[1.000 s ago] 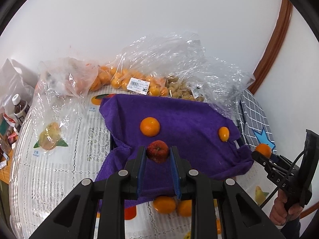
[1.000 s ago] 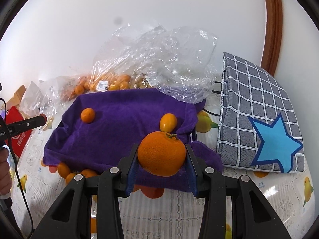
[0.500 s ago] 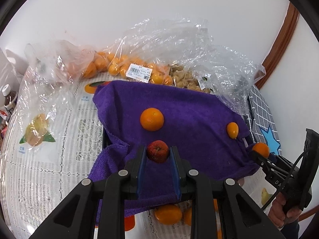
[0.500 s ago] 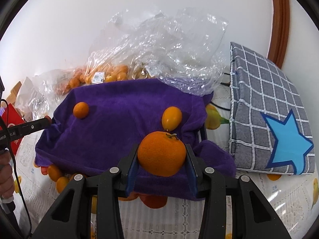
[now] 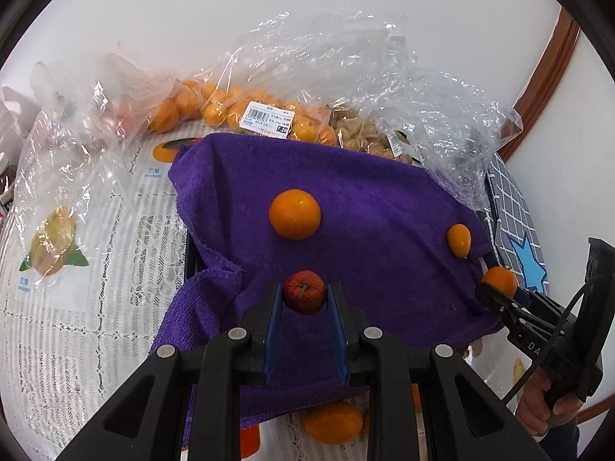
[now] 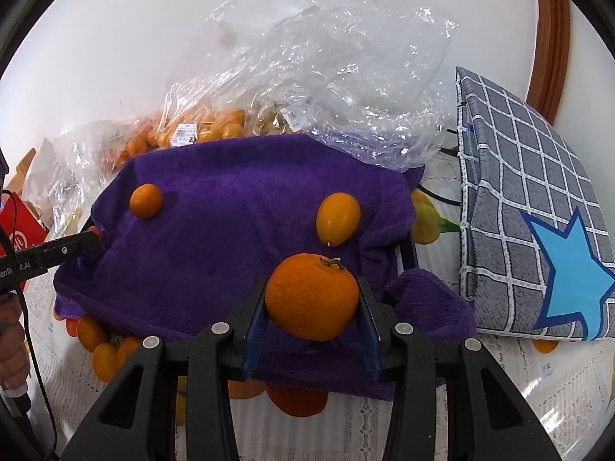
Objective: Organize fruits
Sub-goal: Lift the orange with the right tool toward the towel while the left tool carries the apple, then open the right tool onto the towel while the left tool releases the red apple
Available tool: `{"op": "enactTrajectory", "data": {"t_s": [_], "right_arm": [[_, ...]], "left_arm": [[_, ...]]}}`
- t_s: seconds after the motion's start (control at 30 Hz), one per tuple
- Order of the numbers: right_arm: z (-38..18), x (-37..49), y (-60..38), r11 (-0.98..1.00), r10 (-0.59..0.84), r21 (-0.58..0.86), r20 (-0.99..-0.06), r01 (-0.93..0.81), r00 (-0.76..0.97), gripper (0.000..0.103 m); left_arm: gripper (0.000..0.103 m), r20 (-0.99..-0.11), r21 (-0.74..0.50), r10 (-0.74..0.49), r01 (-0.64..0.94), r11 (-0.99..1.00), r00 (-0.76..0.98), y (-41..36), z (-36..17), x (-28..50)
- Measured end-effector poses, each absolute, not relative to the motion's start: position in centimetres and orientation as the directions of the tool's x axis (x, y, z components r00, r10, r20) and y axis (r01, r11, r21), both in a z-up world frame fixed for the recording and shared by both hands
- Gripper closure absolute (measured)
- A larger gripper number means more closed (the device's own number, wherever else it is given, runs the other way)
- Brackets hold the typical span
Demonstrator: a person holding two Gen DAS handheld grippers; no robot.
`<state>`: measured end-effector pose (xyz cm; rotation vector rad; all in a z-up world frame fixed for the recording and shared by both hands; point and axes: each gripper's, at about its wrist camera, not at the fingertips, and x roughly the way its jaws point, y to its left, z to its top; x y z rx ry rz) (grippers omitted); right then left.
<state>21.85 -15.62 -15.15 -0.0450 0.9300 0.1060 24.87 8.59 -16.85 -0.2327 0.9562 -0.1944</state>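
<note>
Left wrist view: your left gripper (image 5: 304, 299) has its blue pads closed tight on a small red fruit (image 5: 303, 291), held over the near part of the purple towel (image 5: 384, 199).
Right wrist view: your right gripper (image 6: 312, 307) is clamped on a mandarin (image 6: 310, 295) with its stem up, jaws only partly apart, above the towel's near right part.
Fruit on towel: in the left view a round orange (image 5: 294, 213) lies at 12 o'clock from the red fruit, and a kumquat (image 5: 459, 240) sits at 2 o'clock near the towel's right edge.
Loose fruit: several oranges (image 6: 100, 342) lie on the table beside and partly under the towel's near edge, at 8 o'clock in the right view.
Surface: you are working over a white lace tablecloth (image 5: 69, 326) under clear plastic printed with fruit pictures; the towel drapes over something dark whose edges show at its sides, what it is you cannot tell.
Bags: clear plastic bags (image 5: 346, 88) crowd the far side at 12 o'clock; one holds small oranges and carries a price label (image 5: 267, 118), another holds pale brownish items.
Right side: a grey checked cushion (image 6: 530, 207) with a blue star lies at 3 o'clock in the right view.
Room: a plain white wall (image 6: 115, 30) stands behind the table, with a brown wooden frame (image 6: 549, 34) at 1 o'clock.
Left edge: a red package (image 6: 19, 232) shows at 9 o'clock in the right view.
</note>
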Motion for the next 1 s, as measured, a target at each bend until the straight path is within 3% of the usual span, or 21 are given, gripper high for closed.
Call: {"op": "enactTrajectory", "data": {"t_s": [1.0], "right_arm": [[-17.1,22.9,-14.9,0.992,0.061,-0.015,-0.821,-0.128,0.568,0.06]], "left_arm": [[0.08,-0.812,-0.255,-0.252,0.068,0.964,0.527,8.2,-18.3,25.7]]}}
